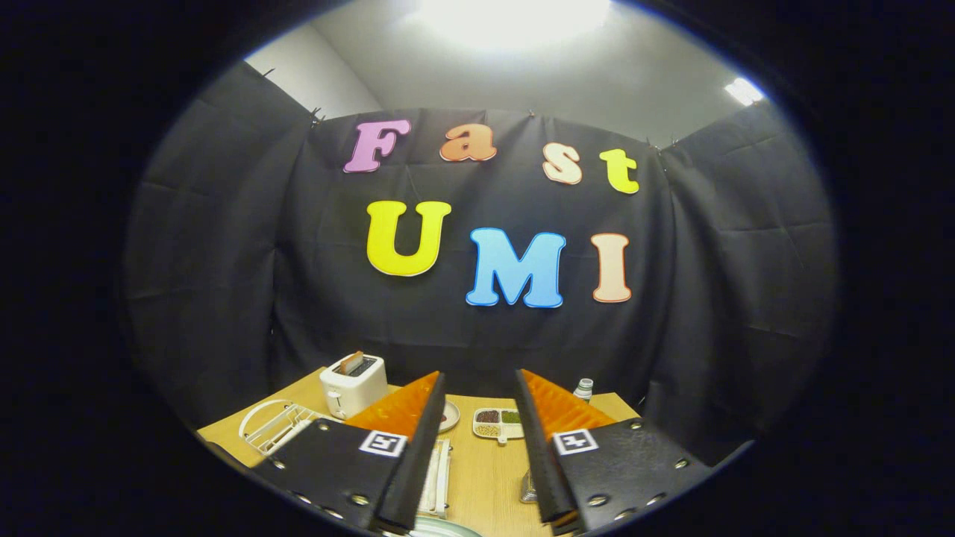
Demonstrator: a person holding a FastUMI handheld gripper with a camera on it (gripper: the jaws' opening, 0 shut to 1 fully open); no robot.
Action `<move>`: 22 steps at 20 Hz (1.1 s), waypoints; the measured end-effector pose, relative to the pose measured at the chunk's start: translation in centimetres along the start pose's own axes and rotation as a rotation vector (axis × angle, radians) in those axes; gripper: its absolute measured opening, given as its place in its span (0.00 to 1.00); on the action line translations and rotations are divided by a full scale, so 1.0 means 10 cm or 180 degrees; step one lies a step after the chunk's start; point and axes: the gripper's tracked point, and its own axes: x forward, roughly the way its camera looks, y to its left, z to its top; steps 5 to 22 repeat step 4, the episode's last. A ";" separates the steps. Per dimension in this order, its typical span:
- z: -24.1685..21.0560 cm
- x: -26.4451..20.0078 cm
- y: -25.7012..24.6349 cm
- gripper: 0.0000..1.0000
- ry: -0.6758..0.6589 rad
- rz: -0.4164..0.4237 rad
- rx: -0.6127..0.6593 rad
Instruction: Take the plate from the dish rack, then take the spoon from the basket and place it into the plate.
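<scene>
Plate [440,529]: pale rim showing at the very near end of the bench, low between the fingers, mostly hidden. Dish rack [277,425]: white wire, left side of the bench [485,470], partly behind the left finger. A flat white piece [436,477] lies near the left finger's inner side; too covered to tell what it is. Spoon and basket: cannot make out for sure; a small metal item [528,488] sits against the right finger's inner side.

Gripper [479,380]: raised above the bench, jaws wide, holding nothing.

Beyond the fingers: a divided white tray [498,424] with dark, green and tan fillings, a small round dish [450,415] to its left. White toaster [354,384] far left. Small bottle [583,388] far right.
</scene>
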 end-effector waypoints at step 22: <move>-0.04 0.07 -0.32 0.92 0.0015 -0.0123 0.0046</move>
